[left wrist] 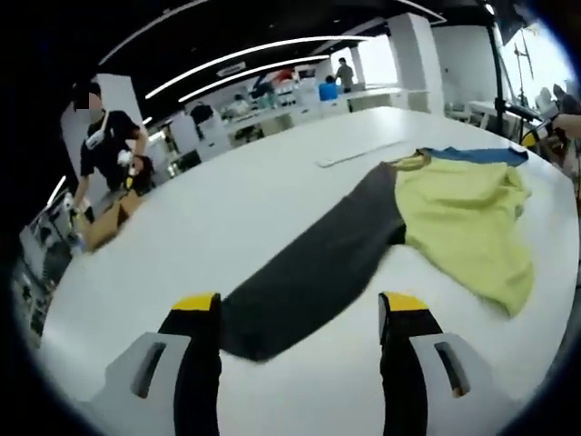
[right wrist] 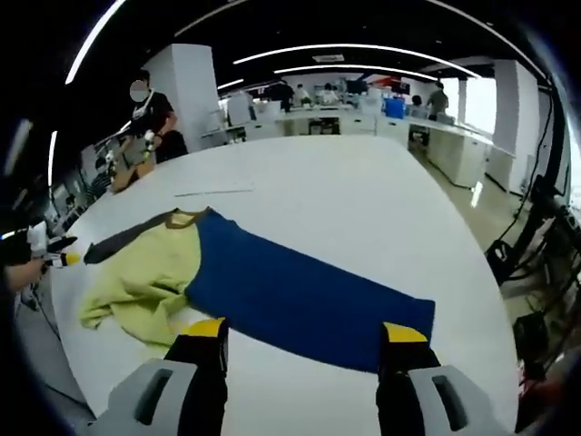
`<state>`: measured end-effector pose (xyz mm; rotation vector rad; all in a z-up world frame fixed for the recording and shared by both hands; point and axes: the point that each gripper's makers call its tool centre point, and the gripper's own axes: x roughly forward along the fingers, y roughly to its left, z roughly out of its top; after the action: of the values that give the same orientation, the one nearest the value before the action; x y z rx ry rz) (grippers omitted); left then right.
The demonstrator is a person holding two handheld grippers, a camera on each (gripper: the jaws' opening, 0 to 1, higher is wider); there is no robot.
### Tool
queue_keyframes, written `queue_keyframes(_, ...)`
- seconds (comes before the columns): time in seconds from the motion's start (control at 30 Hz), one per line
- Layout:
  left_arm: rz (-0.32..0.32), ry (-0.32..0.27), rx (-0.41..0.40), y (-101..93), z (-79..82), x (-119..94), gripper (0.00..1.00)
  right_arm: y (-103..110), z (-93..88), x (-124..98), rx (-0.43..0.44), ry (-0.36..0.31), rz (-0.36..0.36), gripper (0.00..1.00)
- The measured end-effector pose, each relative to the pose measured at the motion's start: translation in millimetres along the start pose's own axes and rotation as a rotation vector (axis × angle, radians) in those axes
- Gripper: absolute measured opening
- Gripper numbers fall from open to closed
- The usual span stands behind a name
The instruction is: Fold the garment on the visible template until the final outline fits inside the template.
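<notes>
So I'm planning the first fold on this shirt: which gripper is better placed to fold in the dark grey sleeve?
Left, probably. The left gripper hangs open with the grey sleeve end between its jaws. The right gripper sits over the blue sleeve, across the yellow body.

Was a garment (left wrist: 436, 218) of yellow-green body, dark grey and blue sleeves, lying on a white table (left wrist: 227, 200); yellow-tipped black jaws.

- Your left black, yellow-tipped tongs (left wrist: 300, 313) rise from the bottom of the left gripper view, jaws spread wide and holding nothing.
- Your right black, yellow-tipped tongs (right wrist: 305, 334) stand the same way in the right gripper view: jaws parted, nothing between them.
</notes>
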<state>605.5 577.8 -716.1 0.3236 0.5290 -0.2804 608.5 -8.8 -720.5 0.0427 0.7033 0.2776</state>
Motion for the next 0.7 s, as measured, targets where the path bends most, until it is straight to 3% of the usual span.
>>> queue_keyframes(0.23,-0.074,-0.059,-0.049,-32.2,6.0,-14.0,0.7,48.7,-1.9,-9.1,-0.038,-0.005,0.108,0.68)
queue_keyframes(0.37,-0.113,-0.066,-0.06,-52.6,4.4,-23.3,0.71,66.9,-7.3,-12.0,-0.038,-0.002,0.133,0.67)
queue_keyframes(0.57,-0.148,-0.095,-0.079,-84.3,7.8,-36.5,0.68,92.0,-23.7,-11.6,-0.066,0.024,0.163,0.64)
queue_keyframes(0.7,-0.218,-0.092,-0.088,-111.7,4.7,-41.2,0.68,108.2,-36.5,-9.1,-0.082,0.049,0.189,0.62)
